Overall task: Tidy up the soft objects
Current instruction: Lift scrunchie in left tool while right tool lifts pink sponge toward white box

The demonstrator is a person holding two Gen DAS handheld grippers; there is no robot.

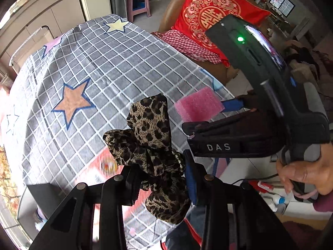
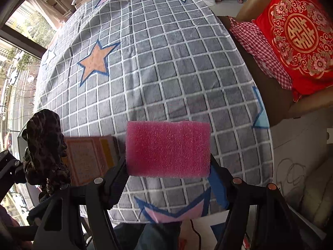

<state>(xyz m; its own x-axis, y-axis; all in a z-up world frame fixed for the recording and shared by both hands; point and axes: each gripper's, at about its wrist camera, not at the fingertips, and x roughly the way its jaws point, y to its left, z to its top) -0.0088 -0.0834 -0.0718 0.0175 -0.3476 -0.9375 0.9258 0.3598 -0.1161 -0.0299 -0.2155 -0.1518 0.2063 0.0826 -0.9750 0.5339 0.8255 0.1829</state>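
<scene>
1. The left gripper is clenched on a leopard-print hair bow; its black fingers pinch the gathered middle of the fabric, and the loops fan out above and below the jaws.
2. The bow hangs in the air over the near part of the table, clear of the cloth. In the right wrist view it shows as a dark, crumpled mass at the left edge, just beside the right gripper.
3. The right gripper is grasping a pink foam block. The block spans the gap between the two fingers, with a black pad pressed to its left end and a blue-taped pad on its right end.
4. In the left wrist view the same foam block sits to the right of the bow, held out from the black body of the right gripper, which a hand grips at the lower right.
5. Both soft things are lifted above a table covered in a grey checked cloth printed with stars, among them an orange star towards the far left.
6. A flat orange and red box lies on the near left of the table, below and between the two grippers; it is blurred.
7. To the right of the table stands a brown seat holding a red cushion with a gold pattern and a red gingham cloth.
</scene>
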